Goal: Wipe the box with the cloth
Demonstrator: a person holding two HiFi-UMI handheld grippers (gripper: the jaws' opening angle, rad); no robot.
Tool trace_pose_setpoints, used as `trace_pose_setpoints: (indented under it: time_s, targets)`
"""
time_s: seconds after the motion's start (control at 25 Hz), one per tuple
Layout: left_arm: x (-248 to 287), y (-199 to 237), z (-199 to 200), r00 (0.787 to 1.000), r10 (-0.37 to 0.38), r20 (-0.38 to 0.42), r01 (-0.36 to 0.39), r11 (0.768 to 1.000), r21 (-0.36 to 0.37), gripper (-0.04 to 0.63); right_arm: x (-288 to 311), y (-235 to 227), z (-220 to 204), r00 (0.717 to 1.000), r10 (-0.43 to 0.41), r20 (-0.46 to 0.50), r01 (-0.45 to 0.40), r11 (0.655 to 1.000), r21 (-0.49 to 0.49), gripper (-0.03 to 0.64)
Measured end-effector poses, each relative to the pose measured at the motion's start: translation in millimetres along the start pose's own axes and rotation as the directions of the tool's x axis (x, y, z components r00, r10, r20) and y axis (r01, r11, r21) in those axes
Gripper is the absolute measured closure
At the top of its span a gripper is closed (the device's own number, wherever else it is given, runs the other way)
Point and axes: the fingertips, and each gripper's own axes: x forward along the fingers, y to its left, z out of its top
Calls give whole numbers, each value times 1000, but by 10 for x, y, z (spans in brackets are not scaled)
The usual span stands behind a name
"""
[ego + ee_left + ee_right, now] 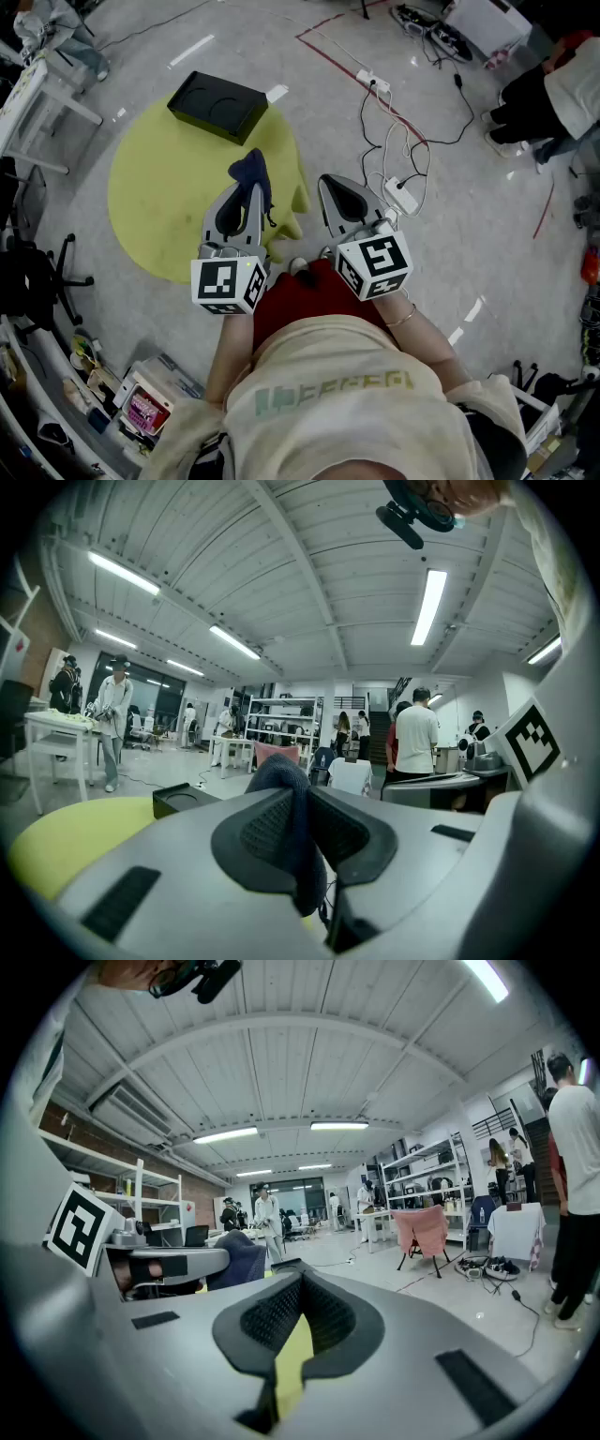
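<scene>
The wiping looks not yet begun, as far as I can judge: the dark blue cloth (pixel 250 173) is already picked up, but it hangs in the air and touches nothing, and the black box (pixel 217 106) sits alone at the far edge of the round yellow counter (pixel 159 206) with no contact on it. The left tool (pixel 251 192) is clamped on the cloth; in the left gripper view its two pads pinch the fabric between them, a bunched fold rising above the tips and a tail hanging down on the near side. The right tool (pixel 328 186) has its jaws drawn together with nothing held; in the right gripper view only a thin sliver of the yellow counter shows through the slit behind the tips. Both tools hover over the near right part of the counter, side by side and close to the person's body. The box lies far and to the left of the left tool, apart from it with bare yellow surface between, and further still from the right tool. What is left, then, seems to be the whole of the wipe: carrying the cloth out to the box, laying it on a face and rubbing, perhaps with the right tool steadying the box.
</scene>
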Motion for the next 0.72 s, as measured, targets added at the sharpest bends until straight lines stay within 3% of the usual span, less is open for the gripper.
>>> trace_pose_setpoints:
  time_s: [0.28, 0.48, 0.72]
  targets:
    - [-30, -41, 1, 1000, 1, 7, -1, 1000, -9, 535, -62, -101, -29, 999, -37, 0, 37, 999, 7, 581]
    - [99, -69, 27, 999, -42, 8, 42, 999, -14, 535, -80, -244, -128, 997, -76, -24, 76, 997, 31, 580]
    - [498, -202, -17, 995, -104, -8, 103, 995, -12, 535, -98, -696, -184, 983, -179, -33, 181, 981, 74, 578]
